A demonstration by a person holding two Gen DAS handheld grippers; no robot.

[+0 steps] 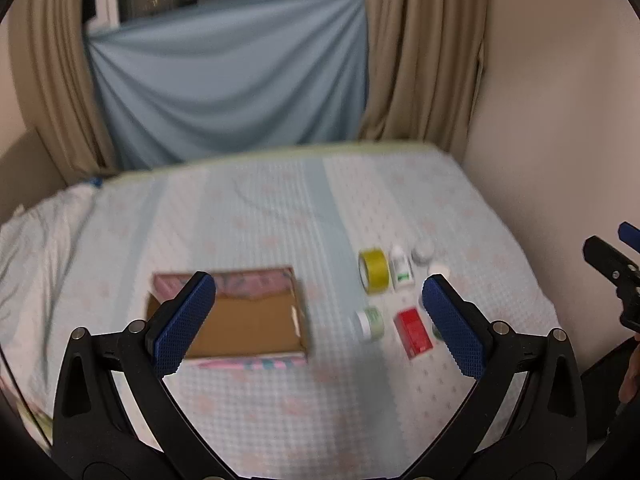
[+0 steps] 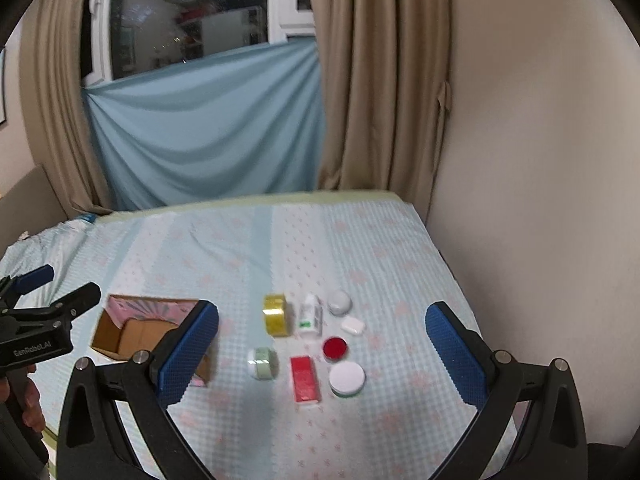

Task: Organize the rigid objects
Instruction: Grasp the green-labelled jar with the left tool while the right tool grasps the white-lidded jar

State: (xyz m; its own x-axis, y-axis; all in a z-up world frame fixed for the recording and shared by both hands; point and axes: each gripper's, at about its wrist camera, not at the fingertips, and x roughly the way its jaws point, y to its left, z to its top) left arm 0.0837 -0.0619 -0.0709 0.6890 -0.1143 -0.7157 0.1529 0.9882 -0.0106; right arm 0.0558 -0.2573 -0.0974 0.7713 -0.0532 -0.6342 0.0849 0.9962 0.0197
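An open cardboard box (image 1: 256, 320) (image 2: 138, 336) with a pink patterned outside lies on the bed, left of a cluster of small items. The cluster holds a yellow tape roll (image 1: 374, 271) (image 2: 275, 314), a white bottle (image 1: 401, 268) (image 2: 311, 315), a pale green jar (image 1: 370, 322) (image 2: 263, 362), a red box (image 1: 414, 332) (image 2: 305, 378), a red round lid (image 2: 335, 348), a white round tin (image 2: 347, 378), a white dome (image 2: 339, 302) and a small white case (image 2: 353, 325). My left gripper (image 1: 320, 320) hangs open above the bed, holding nothing. My right gripper (image 2: 322, 346) is open too, above the cluster.
The bed (image 2: 360, 248) has a light blue patterned cover and meets a beige wall (image 2: 540, 160) on the right. Beige curtains (image 2: 380, 80) and a blue cloth (image 2: 200, 128) hang behind it. A crumpled quilt (image 1: 36, 248) lies at the left edge.
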